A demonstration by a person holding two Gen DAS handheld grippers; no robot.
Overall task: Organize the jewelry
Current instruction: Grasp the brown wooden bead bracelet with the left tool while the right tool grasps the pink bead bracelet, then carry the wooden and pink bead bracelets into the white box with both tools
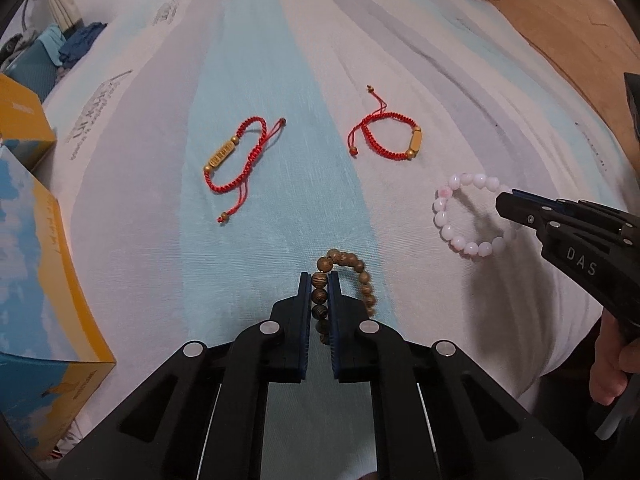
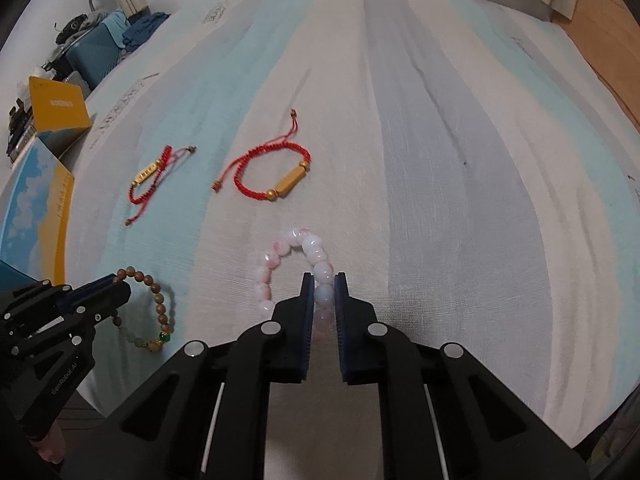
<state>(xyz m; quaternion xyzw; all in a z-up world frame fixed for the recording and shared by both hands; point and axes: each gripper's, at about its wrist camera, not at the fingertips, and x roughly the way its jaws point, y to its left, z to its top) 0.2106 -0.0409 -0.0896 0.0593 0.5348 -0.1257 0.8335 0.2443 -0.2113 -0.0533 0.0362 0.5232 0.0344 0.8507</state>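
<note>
Both jaws are clamped: my left gripper pinches the wooden bead bracelet, my right gripper pinches the pink bead bracelet, each with its loop partly over the striped bedspread. Farther out I see two red cord bracelets lying flat, well apart, and yellow-and-blue boxes at the left edge

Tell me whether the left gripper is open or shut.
Shut. The left gripper has its fingers closed on the wooden bead bracelet, beads pinched between them.
</note>
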